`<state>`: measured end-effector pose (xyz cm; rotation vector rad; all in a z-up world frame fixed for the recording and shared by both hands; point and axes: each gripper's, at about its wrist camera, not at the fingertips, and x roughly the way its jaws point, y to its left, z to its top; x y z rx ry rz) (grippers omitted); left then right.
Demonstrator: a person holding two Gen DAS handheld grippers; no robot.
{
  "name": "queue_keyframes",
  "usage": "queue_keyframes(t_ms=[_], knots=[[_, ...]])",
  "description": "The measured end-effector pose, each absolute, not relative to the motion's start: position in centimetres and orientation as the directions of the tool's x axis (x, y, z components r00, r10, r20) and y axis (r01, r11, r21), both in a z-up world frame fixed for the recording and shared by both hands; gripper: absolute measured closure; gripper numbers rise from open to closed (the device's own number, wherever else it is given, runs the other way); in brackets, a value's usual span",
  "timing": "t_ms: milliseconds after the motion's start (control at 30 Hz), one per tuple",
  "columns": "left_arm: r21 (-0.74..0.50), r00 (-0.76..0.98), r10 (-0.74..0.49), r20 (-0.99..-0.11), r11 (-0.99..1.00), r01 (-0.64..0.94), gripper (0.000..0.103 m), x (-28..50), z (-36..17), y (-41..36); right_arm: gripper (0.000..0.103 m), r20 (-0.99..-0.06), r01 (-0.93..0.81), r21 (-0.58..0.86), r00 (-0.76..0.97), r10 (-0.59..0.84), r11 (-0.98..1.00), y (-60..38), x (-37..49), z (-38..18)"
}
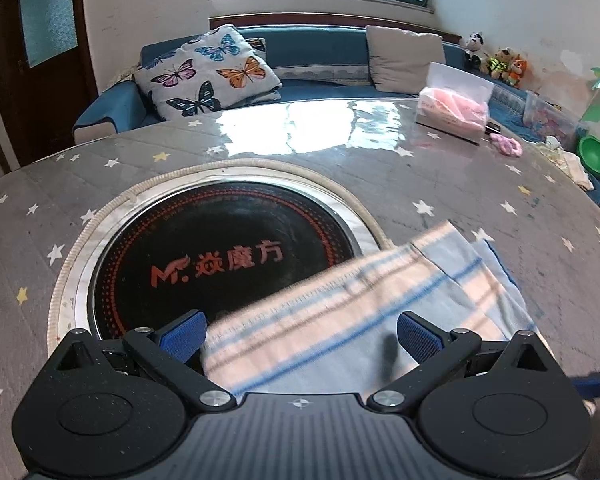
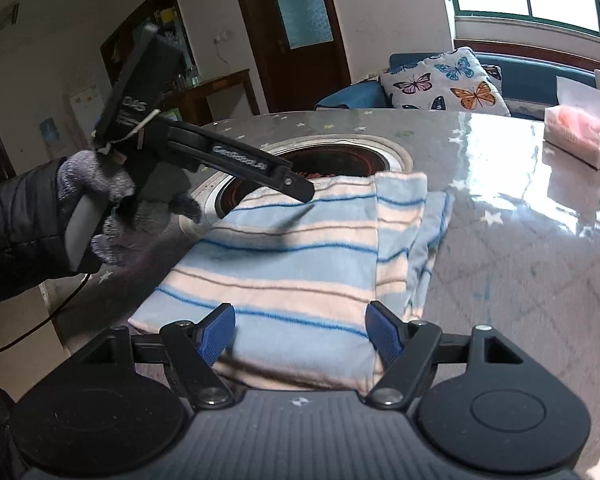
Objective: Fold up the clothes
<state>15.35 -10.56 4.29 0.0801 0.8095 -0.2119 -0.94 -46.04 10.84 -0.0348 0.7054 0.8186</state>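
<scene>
Blue, pale pink and grey stripes run across the folded garment point(image 2: 300, 264), which lies on the grey star-printed desk point(image 2: 520, 280) with its far edge overlapping the rim of the round black cooktop point(image 1: 220, 256) set into the desk. A narrower folded layer runs along the garment's right side in the right wrist view.

The left tool point(image 1: 302, 334) hangs just above the near part of the garment, its blue pads point(image 1: 418, 338) spread wide with cloth showing between them and nothing pinched. In the right wrist view the same tool point(image 2: 306, 192) reaches in from the left, gripped by a grey-gloved hand point(image 2: 112, 208), its tip over the garment's far edge.

The right tool point(image 2: 300, 330) is also wide open, fingers either side of the garment's near end, gripping nothing.

At the desk's far right stands a clear box of pink tissues point(image 1: 454, 108). Beyond the desk, a butterfly cushion point(image 1: 212, 72) rests on a blue sofa point(image 1: 320, 52).
</scene>
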Motion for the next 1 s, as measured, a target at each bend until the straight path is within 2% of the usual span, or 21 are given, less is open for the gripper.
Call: queue_keyframes(t_ms=[200,433,600,800,1000], knots=[[-0.022,0.675,-0.169,-0.718,0.975,0.221,0.0,12.8,4.8,-9.6,0.029,-0.561,-0.692,0.255,0.463,0.686,0.675,-46.5,-2.0,11.8],[-0.02,0.668,-0.154,-0.728,0.979,0.204,0.0,9.3,4.5,-7.7,0.028,-0.58,-0.688,0.253,0.455,0.676,0.68,-46.8,-2.8,10.9],[-0.02,0.658,-0.138,-0.741,0.983,0.183,0.0,6.8,4.0,-6.7,0.028,-0.543,-0.712,0.27,0.443,0.713,0.648,-46.4,-3.1,11.8],[0.017,0.646,-0.114,-0.755,0.981,0.192,0.0,4.4,3.1,-6.2,0.028,-0.594,-0.719,0.276,0.394,0.702,0.637,-45.8,-3.3,10.3],[0.024,0.637,-0.106,-0.763,0.981,0.193,0.0,3.7,2.5,-5.9,0.028,-0.556,-0.75,0.29,0.373,0.743,0.594,-45.3,-3.3,11.3]])
